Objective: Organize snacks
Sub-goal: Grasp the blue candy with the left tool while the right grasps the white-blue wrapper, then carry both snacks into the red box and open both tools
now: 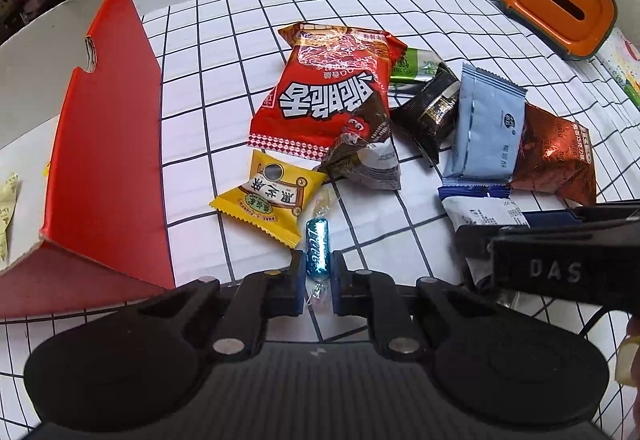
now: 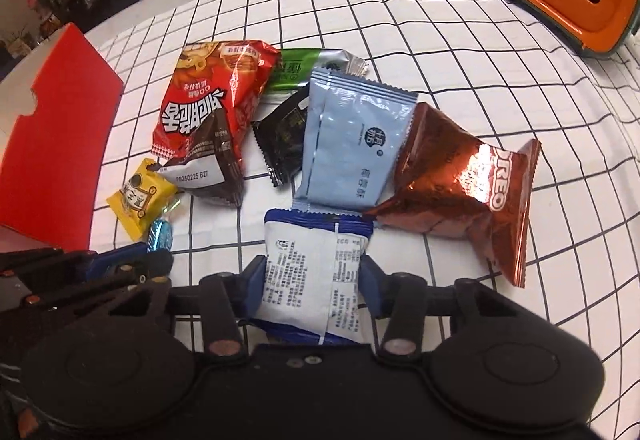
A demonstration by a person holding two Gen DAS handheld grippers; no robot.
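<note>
Left wrist view, looking down over a white tablecloth (image 1: 224, 51) with a black grid: the left gripper (image 1: 316, 272) sits at the bottom centre of the frame, its two blue-padded fingers pinching a small blue foil candy (image 1: 317, 250). The candy's long axis runs straight up the frame, in line with the fingers, so the pads press on its long sides while its twisted clear ends stick out above and below. A red cardboard box (image 1: 104, 143) stands open at the left edge of the frame, close beside this gripper, and it looks like the likely place for the snacks. Just above the candy lies a yellow packet (image 1: 270, 195), and beyond that a big red bag (image 1: 332, 95) in the middle of the frame. Right wrist view: the right gripper (image 2: 314, 280) is at the bottom centre, its fingers closed against the two sides of a white packet with blue ends (image 2: 308, 276), whose long axis also runs up the frame along the fingers. Above it lie a pale blue packet (image 2: 352, 143) and, to the right, a shiny brown cookie bag (image 2: 456, 195). From here the box shows at the far left, beyond the left gripper, so the left hand is the nearer to it.
</note>
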